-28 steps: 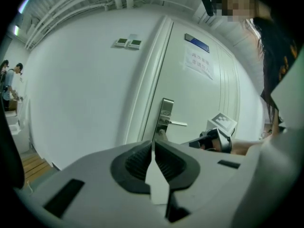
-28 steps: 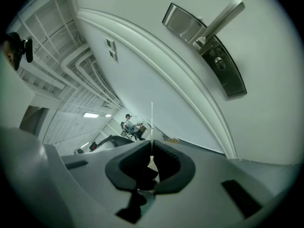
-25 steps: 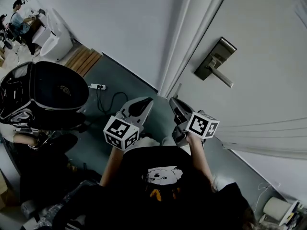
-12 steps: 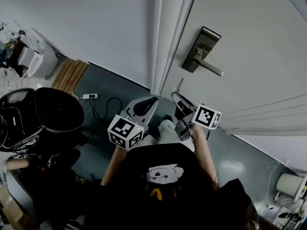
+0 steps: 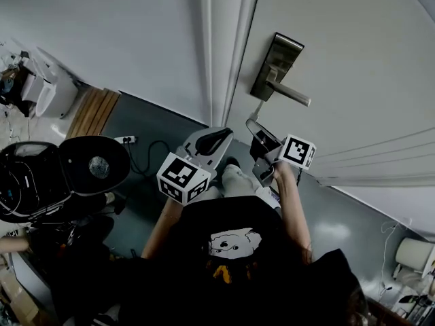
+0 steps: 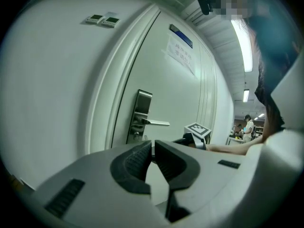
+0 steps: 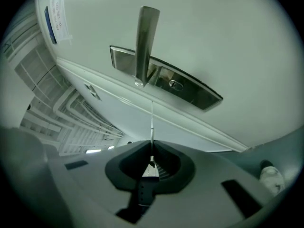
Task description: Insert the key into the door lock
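Right gripper pinched key, blade edge-on, lower centre, below keyhole. Likely risk: misaligned thrust skidding blade across lock plate. Left gripper closed, empty.

the paper notice and blue sign on the door carry print too small to read.

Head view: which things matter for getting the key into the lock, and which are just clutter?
Job: key, shut in the right gripper; lock plate; door handle; door.
Lying about: left gripper, shut and empty; power strip; wooden slats; white roll.
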Tool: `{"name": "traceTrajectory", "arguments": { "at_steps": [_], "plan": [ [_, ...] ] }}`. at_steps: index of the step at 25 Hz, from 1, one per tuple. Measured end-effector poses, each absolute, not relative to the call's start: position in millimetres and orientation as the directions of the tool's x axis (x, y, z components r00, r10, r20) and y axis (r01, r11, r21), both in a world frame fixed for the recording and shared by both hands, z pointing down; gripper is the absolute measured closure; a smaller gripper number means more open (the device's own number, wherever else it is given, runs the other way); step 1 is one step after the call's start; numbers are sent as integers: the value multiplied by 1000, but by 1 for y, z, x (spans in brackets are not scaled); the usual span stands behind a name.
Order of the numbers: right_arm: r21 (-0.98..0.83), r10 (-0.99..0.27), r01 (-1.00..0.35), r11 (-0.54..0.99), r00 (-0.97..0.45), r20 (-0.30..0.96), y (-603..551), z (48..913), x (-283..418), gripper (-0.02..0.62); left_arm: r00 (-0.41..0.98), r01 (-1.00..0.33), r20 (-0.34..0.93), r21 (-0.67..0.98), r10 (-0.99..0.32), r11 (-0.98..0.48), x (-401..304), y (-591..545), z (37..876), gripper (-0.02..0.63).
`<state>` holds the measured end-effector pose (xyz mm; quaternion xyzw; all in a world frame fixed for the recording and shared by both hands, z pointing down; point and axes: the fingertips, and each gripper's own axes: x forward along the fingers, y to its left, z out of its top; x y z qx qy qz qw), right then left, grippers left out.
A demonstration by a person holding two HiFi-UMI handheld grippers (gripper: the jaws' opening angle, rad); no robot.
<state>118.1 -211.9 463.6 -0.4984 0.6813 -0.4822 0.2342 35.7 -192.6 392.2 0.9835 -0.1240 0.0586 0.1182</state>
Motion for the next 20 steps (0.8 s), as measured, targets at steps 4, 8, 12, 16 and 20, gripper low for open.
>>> {"name": "traceTrajectory", "arguments": {
  "at_steps": [4, 8, 12, 16, 20],
  "plan": [
    [-908, -912, -414, 60, -393, 119, -217, 459, 122, 577, 965, -241, 150, 202, -213, -949, 37, -188, 389, 581],
    [-917, -912, -392, 68, -397, 102, -224, 462, 132, 577, 967, -226, 159, 192, -197, -955, 40, -184, 392, 581],
    [-942, -918, -323, 88, -393, 49, -238, 468, 147, 577, 967, -216, 173, 180, -186, -960, 46, -186, 400, 581],
    [-961, -913, -243, 130, -408, -21, -249, 465, 152, 577, 967, -216, 173, 174, -186, -961, 44, -186, 402, 581],
    [-970, -902, -165, 177, -420, -93, -257, 459, 155, 577, 967, -221, 163, 165, -195, -961, 44, -190, 403, 581]
  ]
}}
